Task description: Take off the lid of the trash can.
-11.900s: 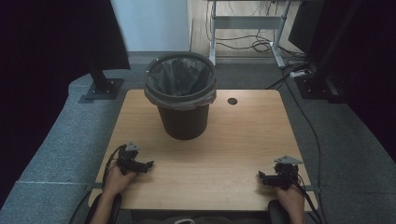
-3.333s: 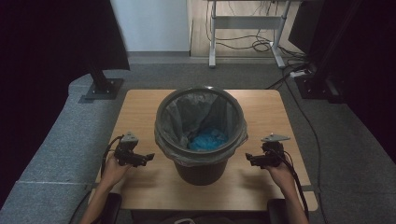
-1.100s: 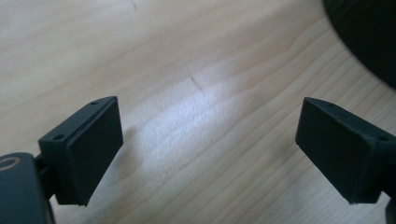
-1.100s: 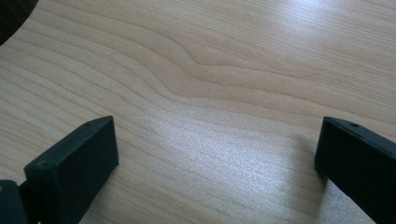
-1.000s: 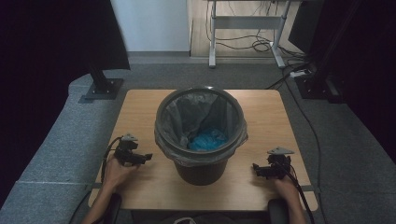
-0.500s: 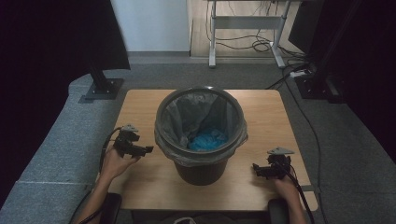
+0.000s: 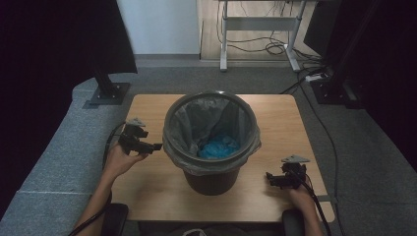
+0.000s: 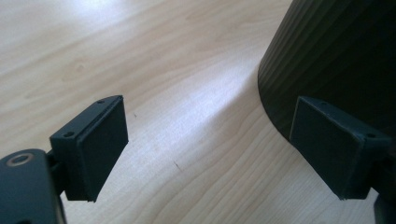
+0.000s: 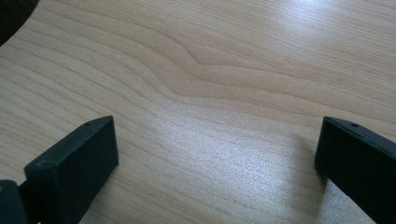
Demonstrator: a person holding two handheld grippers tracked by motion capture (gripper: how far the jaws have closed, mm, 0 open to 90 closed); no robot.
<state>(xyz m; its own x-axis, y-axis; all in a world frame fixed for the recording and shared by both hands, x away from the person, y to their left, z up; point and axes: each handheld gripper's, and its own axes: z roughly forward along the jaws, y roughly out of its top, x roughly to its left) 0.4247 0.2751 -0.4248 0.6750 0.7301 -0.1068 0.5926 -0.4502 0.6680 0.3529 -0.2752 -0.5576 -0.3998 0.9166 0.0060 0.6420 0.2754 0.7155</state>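
Note:
A dark ribbed bin (image 7: 211, 177) with a grey liner (image 7: 196, 118) stands near the front middle of the wooden table (image 7: 285, 118). Something crumpled and blue (image 7: 219, 146) lies at its bottom. My left gripper (image 7: 156, 146) hangs above the table at the bin's left, level with its rim, jaws open and empty. In the left gripper view the bin's wall (image 8: 336, 60) rises at the right behind the open left gripper (image 8: 210, 154). My right gripper (image 7: 268, 176) rests low on the table right of the bin, pointing at it. The right gripper view shows the right gripper (image 9: 217, 163) open over bare wood.
Grey padded floor surrounds the table. A black stand foot (image 7: 105, 91) sits at the back left, cables and a desk frame (image 7: 255, 24) lie beyond the far edge. Bare wood stretches behind the bin and at both sides.
My left gripper has risen from near the tabletop to about the bin's rim and edged toward it. The right gripper and the bin have stayed put.

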